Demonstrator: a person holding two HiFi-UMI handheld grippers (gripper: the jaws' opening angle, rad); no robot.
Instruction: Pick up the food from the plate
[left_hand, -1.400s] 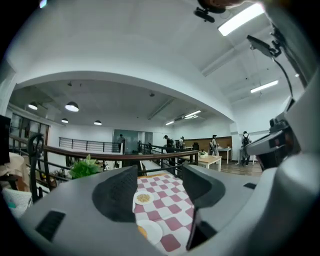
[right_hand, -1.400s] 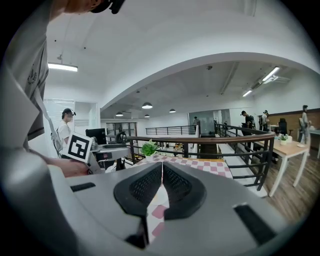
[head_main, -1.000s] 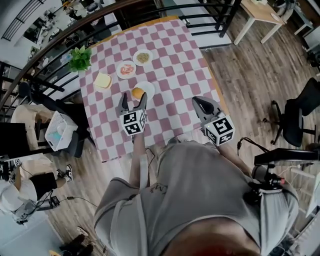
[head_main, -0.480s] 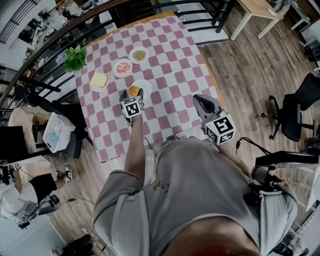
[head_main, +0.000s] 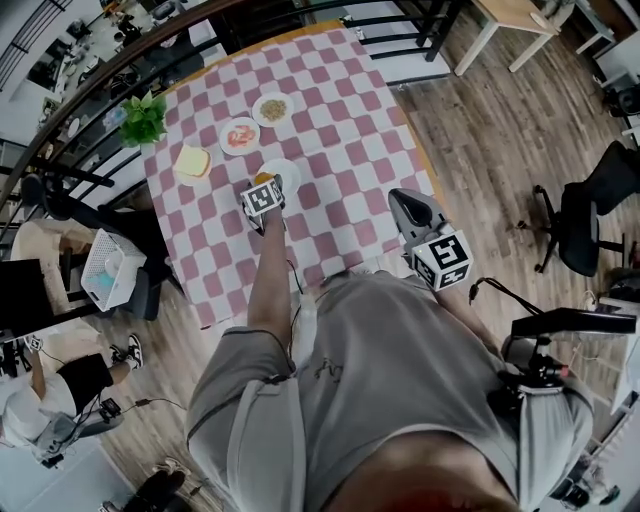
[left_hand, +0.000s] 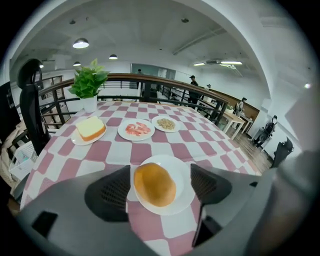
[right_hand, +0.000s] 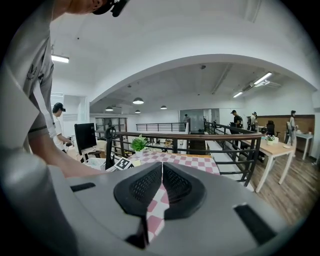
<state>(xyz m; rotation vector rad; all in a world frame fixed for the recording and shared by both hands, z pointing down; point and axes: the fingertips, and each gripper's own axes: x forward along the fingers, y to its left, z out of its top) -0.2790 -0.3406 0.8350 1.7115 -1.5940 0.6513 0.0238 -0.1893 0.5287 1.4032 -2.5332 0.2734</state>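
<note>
Your left gripper (left_hand: 160, 171) has been moving forward, and now it is hanging low over the white plate (left_hand: 183, 198). Its jaws are standing wide apart, with the bun (left_hand: 154, 185) lying between them, not squeezed. The bun is sitting round side up on the plate, its longer side pointing away from you. Your right gripper (right_hand: 161, 169) is waiting by the table (head_main: 340, 120) edge, its jaws pressing together on nothing.

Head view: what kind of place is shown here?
Probably an open-plan office or lab: a black swivel office chair, a light wooden desk and a dark metal railing stand near the pink-checkered table.
</note>
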